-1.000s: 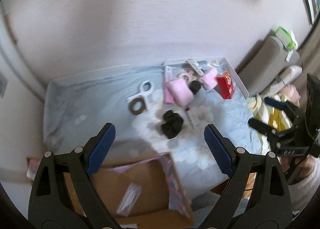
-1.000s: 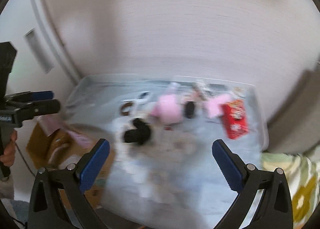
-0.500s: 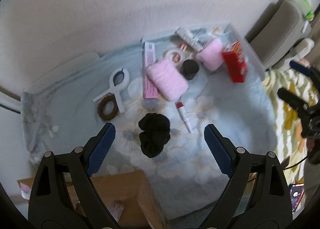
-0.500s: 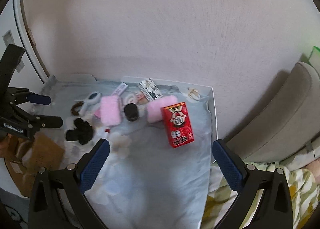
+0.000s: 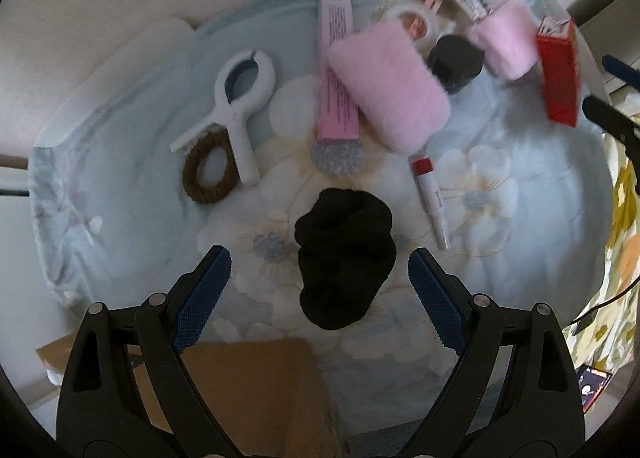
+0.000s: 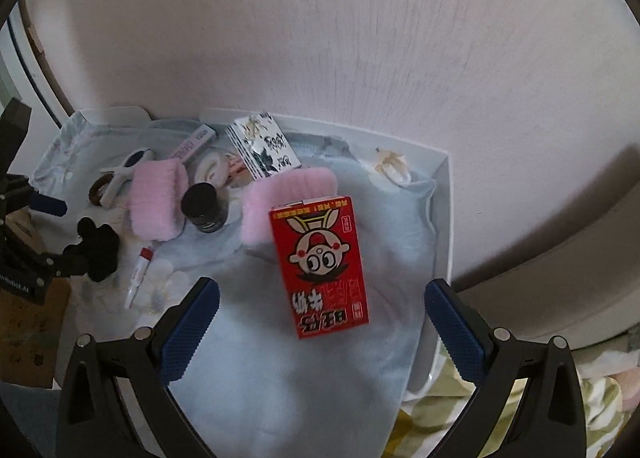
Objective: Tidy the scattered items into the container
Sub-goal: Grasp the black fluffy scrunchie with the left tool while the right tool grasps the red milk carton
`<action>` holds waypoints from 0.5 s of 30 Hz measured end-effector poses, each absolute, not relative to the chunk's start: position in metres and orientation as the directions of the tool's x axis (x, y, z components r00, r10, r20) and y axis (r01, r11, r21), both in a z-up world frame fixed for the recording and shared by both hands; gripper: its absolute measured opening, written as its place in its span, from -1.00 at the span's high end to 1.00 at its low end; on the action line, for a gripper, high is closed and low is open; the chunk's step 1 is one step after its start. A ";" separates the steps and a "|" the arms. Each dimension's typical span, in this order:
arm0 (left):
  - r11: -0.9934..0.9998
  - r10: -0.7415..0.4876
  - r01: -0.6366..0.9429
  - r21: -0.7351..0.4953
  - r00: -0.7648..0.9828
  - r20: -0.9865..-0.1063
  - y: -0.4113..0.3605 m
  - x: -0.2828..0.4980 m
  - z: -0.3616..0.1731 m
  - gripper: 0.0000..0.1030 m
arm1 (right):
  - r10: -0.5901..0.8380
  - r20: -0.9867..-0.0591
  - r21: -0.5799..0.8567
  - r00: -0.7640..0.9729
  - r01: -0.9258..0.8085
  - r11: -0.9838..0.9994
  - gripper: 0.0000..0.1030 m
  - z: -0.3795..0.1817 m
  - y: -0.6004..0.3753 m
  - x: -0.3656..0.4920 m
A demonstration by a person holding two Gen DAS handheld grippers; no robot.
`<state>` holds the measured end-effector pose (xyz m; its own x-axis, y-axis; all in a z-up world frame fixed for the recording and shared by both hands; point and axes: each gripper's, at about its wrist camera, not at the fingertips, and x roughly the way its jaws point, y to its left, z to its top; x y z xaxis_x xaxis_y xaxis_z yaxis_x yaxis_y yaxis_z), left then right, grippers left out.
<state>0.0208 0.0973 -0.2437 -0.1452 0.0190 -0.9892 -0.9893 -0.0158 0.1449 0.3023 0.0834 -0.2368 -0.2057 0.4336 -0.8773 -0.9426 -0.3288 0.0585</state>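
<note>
Both claws stand wide and empty: left claw (image 5: 319, 272) over the black scrunchie (image 5: 344, 258), right claw (image 6: 322, 312) before the red box (image 6: 320, 264). The soft scrunchie may slip out if gripped off-centre.

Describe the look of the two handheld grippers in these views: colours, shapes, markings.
Both match. The left gripper and right gripper each have two black plastic arms with triangular cut-outs and silver rivet heads, ending in slanted fingers faced with dark blue ribbed pads. In the right wrist view, the left gripper's black body carries partly readable white lettering. No sleeves or cables are clearly attributable.
</note>
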 end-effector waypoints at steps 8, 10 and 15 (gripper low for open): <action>-0.023 -0.016 -0.990 0.136 -0.135 -0.991 0.097 0.017 -0.259 -0.73 | 0.380 -0.900 0.058 -0.212 -0.923 -0.379 -0.99 -0.261 0.106 0.305; -0.027 -0.016 -0.990 0.137 -0.137 -0.990 0.097 0.015 -0.261 -0.68 | 0.375 -0.900 0.067 -0.224 -0.919 -0.389 -0.99 -0.264 0.108 0.304; -0.027 -0.016 -0.993 0.112 -0.112 -0.994 0.093 0.013 -0.263 -0.08 | 0.367 -0.902 0.060 -0.228 -0.908 -0.416 -0.88 -0.266 0.104 0.301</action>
